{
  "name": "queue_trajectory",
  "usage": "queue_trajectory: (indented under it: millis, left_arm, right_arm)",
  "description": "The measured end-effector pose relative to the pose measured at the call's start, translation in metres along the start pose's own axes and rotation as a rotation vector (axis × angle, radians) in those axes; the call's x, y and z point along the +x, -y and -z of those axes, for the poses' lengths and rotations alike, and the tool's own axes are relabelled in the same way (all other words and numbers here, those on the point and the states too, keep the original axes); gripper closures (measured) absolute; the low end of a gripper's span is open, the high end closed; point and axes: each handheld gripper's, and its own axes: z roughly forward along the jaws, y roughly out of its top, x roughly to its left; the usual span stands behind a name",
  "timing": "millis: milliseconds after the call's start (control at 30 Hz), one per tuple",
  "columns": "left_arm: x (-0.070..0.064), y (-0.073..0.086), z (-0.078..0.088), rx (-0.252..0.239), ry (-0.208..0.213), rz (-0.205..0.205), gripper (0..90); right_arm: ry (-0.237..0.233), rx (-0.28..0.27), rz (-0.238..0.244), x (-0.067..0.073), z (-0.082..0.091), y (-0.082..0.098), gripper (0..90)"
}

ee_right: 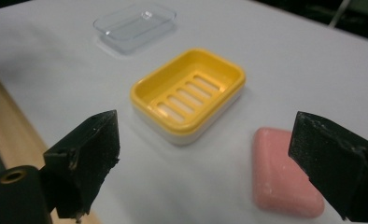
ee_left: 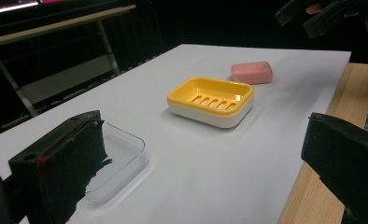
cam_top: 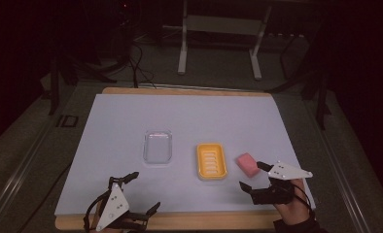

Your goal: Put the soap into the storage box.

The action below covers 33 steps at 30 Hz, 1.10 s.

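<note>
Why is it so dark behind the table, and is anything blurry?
High view: the room is unlit; the white table sheet is bright. Right gripper view: the near black claw and pink soap look soft; the yellow soap dish is sharper.

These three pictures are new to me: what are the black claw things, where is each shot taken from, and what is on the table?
No machine here: a person holds a hand-worked grasping tool in each hand. The high view looks down from above the person's side; the left tool is at its lower left, the right tool at its lower right. The other two pictures come from cameras riding on the tools, so the black blocks rising from the bottom are that tool's own jaws.

On the white sheet over the wooden table lie a clear lid, a yellow soap dish and a pink soap bar. Both tools are open and hold nothing; the right one is beside the soap.
</note>
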Motion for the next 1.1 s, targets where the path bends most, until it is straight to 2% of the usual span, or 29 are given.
queue_trajectory:
  millis: [233,433,567,733,967,1100]
  left_arm:
    - [0.000,0.000,0.000,0.000,-0.002,0.000,0.4]
    - [0.000,0.000,0.000,0.004,-0.003,-0.003,0.4]
    - [0.000,0.000,0.000,0.003,-0.004,-0.002,0.4]
    - [0.000,0.000,0.000,0.002,-0.006,-0.001,0.4]
    - [0.000,0.000,0.000,0.004,-0.006,-0.003,0.4]
    - [0.000,0.000,0.000,0.004,-0.007,-0.005,0.4]
  right_arm:
    - [-0.042,0.247,-0.024,-0.008,-0.006,-0.001,8.9]
    - [-0.071,0.410,-0.017,-0.011,-0.011,0.001,8.9]
    - [-0.080,0.532,-0.050,-0.015,-0.017,0.002,8.9]
    - [-0.089,0.649,-0.089,-0.021,-0.021,0.003,8.9]
    - [-0.067,0.782,-0.125,-0.028,-0.024,0.003,8.9]
    - [-0.012,0.863,-0.167,-0.032,-0.026,0.002,8.9]
